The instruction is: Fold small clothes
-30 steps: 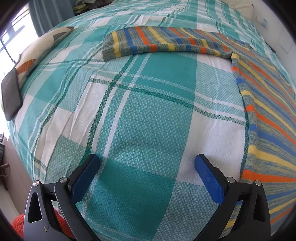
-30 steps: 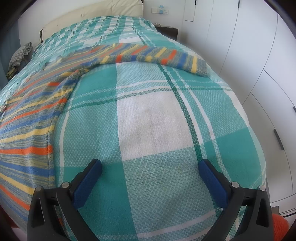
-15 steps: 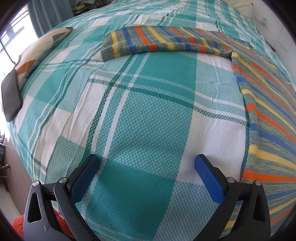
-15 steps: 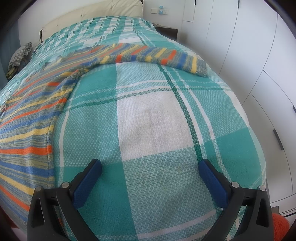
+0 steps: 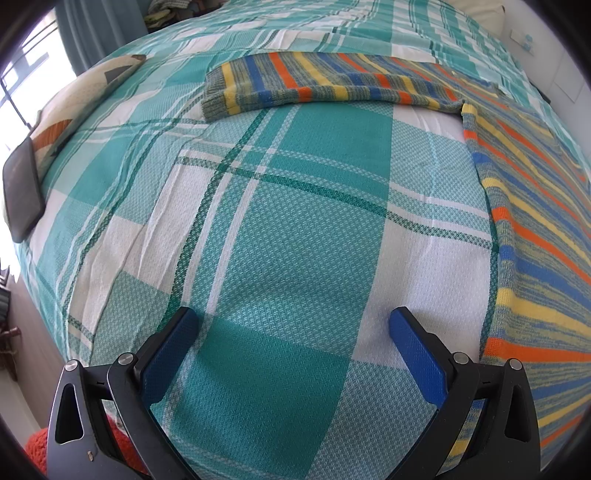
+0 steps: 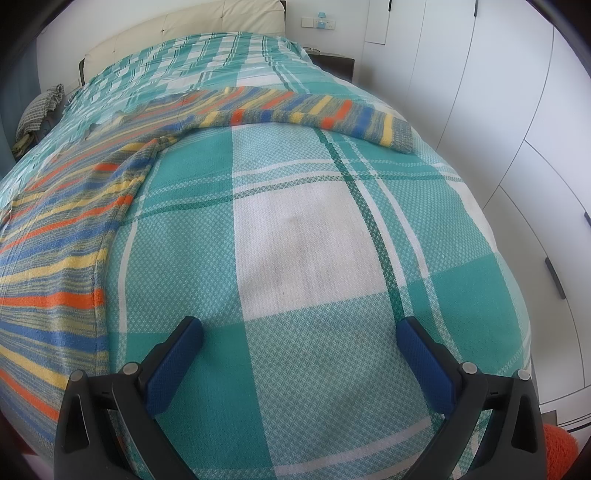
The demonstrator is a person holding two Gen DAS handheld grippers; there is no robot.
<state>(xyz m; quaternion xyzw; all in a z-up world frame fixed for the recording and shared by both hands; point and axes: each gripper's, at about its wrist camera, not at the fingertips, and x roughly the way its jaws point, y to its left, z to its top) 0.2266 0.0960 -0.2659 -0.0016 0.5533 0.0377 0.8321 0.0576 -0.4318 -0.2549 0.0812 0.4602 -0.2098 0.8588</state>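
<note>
A striped knit sweater in blue, orange and yellow lies flat on a teal and white plaid bedspread [image 5: 295, 240]. In the left wrist view its body [image 5: 539, 236] fills the right side and one sleeve [image 5: 325, 88] stretches left across the far part. In the right wrist view the body [image 6: 59, 258] is at the left and the other sleeve [image 6: 317, 110] reaches right. My left gripper [image 5: 293, 325] is open over bare bedspread left of the sweater. My right gripper [image 6: 301, 330] is open over bare bedspread [image 6: 306, 240] right of it. Neither touches the sweater.
A dark tablet [image 5: 22, 192] lies on a patterned pillow [image 5: 74, 110] at the bed's left edge. White wardrobe doors [image 6: 517, 129] stand close along the bed's right side. A headboard [image 6: 184, 26] and a checked cloth [image 6: 40, 107] are at the far end.
Both views have shifted only very slightly; the grippers stay open and the sweater has not moved.
</note>
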